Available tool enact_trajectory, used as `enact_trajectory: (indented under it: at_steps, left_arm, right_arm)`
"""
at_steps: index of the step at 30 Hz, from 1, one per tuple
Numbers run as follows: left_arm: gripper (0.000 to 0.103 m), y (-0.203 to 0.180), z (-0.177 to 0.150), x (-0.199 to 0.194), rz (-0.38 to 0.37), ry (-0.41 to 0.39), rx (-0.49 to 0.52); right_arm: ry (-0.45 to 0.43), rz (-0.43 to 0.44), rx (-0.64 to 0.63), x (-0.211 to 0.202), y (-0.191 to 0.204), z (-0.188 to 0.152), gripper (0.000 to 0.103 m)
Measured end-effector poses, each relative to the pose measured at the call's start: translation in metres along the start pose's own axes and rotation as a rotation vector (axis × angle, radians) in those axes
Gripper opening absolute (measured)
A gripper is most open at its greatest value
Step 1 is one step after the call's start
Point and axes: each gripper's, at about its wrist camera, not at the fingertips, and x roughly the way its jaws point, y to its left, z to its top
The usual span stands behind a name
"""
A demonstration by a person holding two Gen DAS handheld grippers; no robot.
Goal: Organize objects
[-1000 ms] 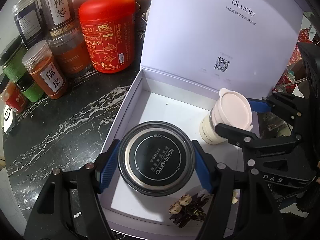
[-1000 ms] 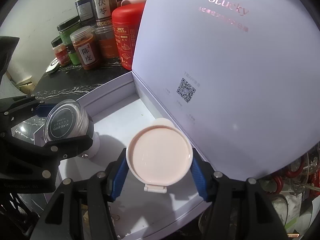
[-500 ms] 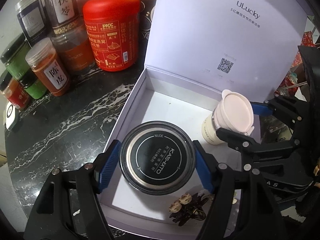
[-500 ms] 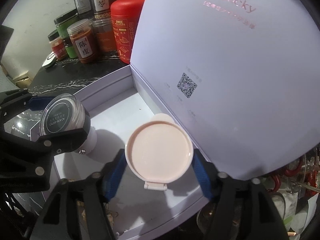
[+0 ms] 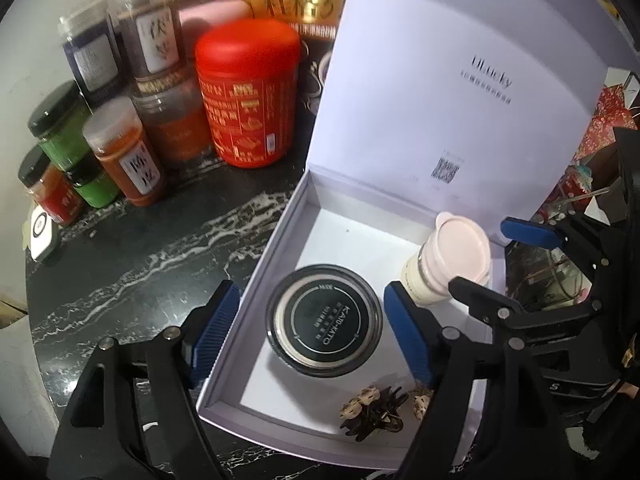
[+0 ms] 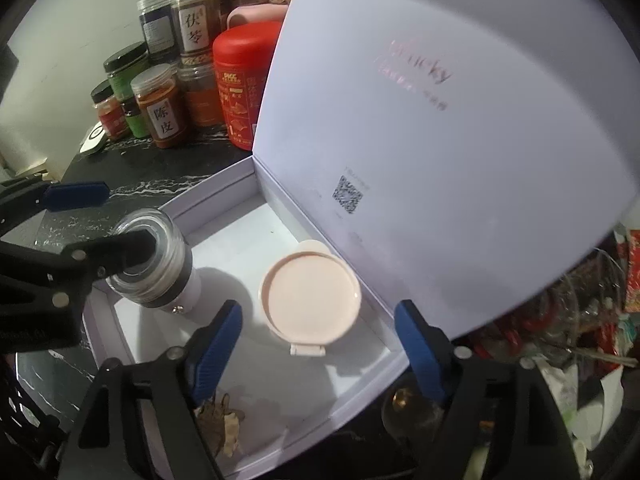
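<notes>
Left gripper (image 5: pixel 312 328): jaws have just been opening and stand apart, clear of the black-lidded jar (image 5: pixel 324 326) between them; nothing is held. Right gripper (image 6: pixel 318 346): jaws have just been opening, well clear of the pink-lidded bottle (image 6: pixel 310 296); nothing is held. Both containers stand upright inside the white box (image 5: pixel 256 280), the bottle near its raised lid (image 5: pixel 460 92). Dried herb pieces (image 5: pixel 372 412) lie by the box's near wall. Spice jars (image 5: pixel 124 152) and a red canister (image 5: pixel 246 96) stand outside the box on the black marble counter (image 5: pixel 140 256).

A home counter: black marble top (image 5: pixel 120 280) crowded with labelled herb jars (image 5: pixel 124 152).
</notes>
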Motion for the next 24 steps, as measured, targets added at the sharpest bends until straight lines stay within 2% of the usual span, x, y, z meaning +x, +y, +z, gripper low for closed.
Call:
enact_trajectory:
  at_steps: [5,7,10,24]
  left_arm:
    - [0.079,-0.001,0.003,-0.017,0.033,-0.031,0.017]
    - [0.080,-0.002,0.003,-0.027,0.031,-0.050,0.025]
    - [0.085,-0.002,0.003,-0.041,0.049,-0.060,0.032]
    - [0.087,-0.005,-0.030,-0.109,0.039,-0.104,0.083]
  right_arm:
    - [-0.024,-0.024,0.014,-0.024,0.006,-0.002,0.082]
    - [-0.027,-0.026,0.033,-0.032,0.007,-0.004,0.089]
    - [-0.037,-0.026,0.063,-0.048,0.010,-0.011,0.093]
    - [-0.061,-0.057,0.107,-0.110,0.043,-0.048,0.095]
